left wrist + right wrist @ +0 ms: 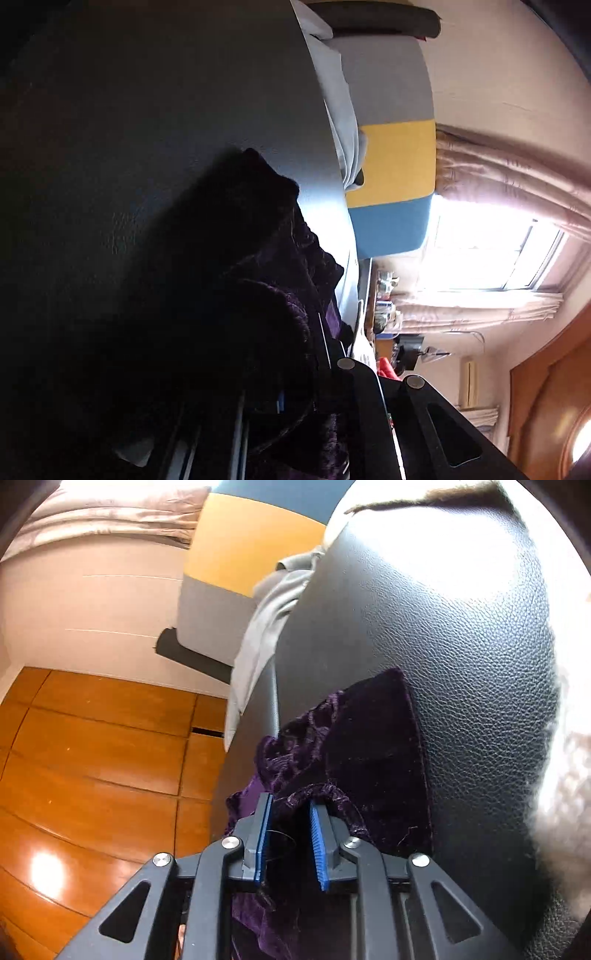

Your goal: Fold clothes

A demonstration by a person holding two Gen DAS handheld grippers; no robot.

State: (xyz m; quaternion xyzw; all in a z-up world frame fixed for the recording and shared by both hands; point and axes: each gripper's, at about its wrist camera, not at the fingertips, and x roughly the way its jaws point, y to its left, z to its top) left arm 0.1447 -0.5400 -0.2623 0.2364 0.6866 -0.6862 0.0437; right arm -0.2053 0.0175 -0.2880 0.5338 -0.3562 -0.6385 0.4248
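Note:
A dark purple velvet garment (369, 738) lies bunched on a black leather surface (461, 646), near its edge. My right gripper (291, 805) is shut on a fold of this cloth, which sits pinched between the blue pads (317, 834). More purple fabric hangs below the fingers. The left wrist view is rolled sideways and very dark. There the garment (266, 236) heaps over my left gripper (286, 326) and hides its fingertips. Its linkage stands drawn in, shut on the cloth.
A grey cloth (266, 620) hangs over the leather surface's far edge. Beyond it stands a grey, yellow and blue block (236, 554). Orange wooden floor (92, 757) lies left. A fluffy pale thing (565, 775) sits at right. A bright window (487, 251) and curtains (517, 170) show.

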